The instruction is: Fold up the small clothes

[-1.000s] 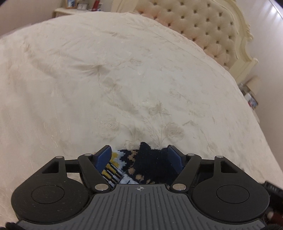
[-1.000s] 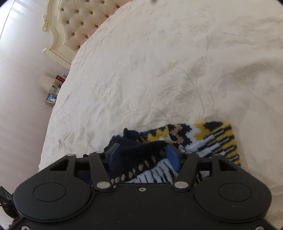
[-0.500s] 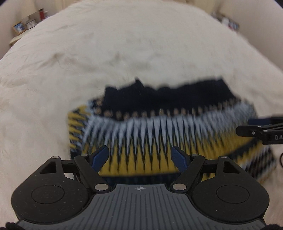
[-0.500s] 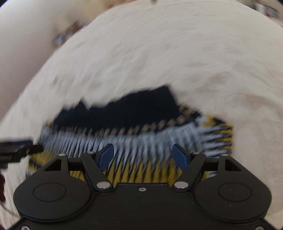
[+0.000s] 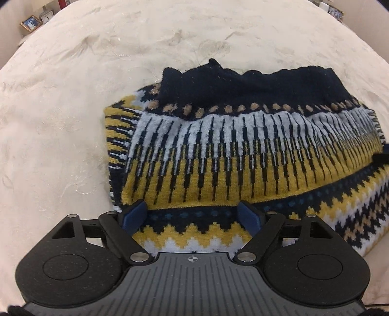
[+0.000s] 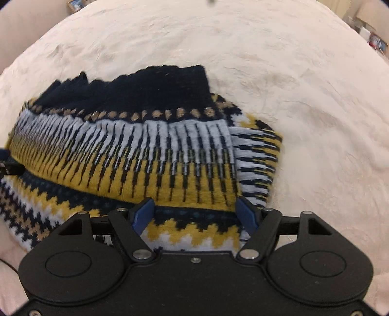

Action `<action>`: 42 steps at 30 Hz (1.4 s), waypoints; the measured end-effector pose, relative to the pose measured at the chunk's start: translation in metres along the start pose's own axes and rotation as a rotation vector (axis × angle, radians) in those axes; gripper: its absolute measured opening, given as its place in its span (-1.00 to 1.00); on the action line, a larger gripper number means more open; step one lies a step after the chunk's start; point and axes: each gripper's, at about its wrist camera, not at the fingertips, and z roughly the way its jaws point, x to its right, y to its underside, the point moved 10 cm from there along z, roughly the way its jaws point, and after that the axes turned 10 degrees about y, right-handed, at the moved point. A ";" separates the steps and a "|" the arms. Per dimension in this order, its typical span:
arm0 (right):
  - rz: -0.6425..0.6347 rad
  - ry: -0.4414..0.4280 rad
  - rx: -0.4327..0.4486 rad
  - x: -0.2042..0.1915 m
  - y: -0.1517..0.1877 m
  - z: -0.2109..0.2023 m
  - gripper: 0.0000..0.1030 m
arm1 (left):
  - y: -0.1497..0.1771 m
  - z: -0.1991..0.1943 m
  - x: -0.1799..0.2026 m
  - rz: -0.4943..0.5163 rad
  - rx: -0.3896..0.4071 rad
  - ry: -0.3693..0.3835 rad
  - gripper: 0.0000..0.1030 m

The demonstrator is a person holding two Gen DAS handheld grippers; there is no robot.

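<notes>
A folded knit sweater (image 5: pixel 243 150) lies on a cream bedspread (image 5: pixel 73 97), with two handheld grippers poised over its near edge.

The sweater, patterned in navy, yellow, white and tan, rests flat with its dark navy band farthest from the cameras and a zigzag-striped layer showing beneath the top fold. The left gripper (image 5: pixel 193 214) and the right gripper (image 6: pixel 197 210) each hold their blue-padded fingers wide apart, gripping nothing, above the near hem. A framed photo (image 5: pixel 30 22) stands on a ledge beyond the bed.
</notes>
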 end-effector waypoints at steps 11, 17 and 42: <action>0.235 -0.153 0.031 0.017 -0.049 0.010 0.50 | -0.001 0.010 0.006 -0.013 -0.017 -0.001 0.91; 0.130 -0.111 -0.048 0.007 -0.053 0.035 -0.65 | -0.003 0.017 0.008 -0.019 -0.036 -0.008 1.00; 0.362 -0.169 -0.097 0.055 0.006 0.006 0.87 | -0.004 0.018 0.007 -0.023 -0.028 -0.042 1.00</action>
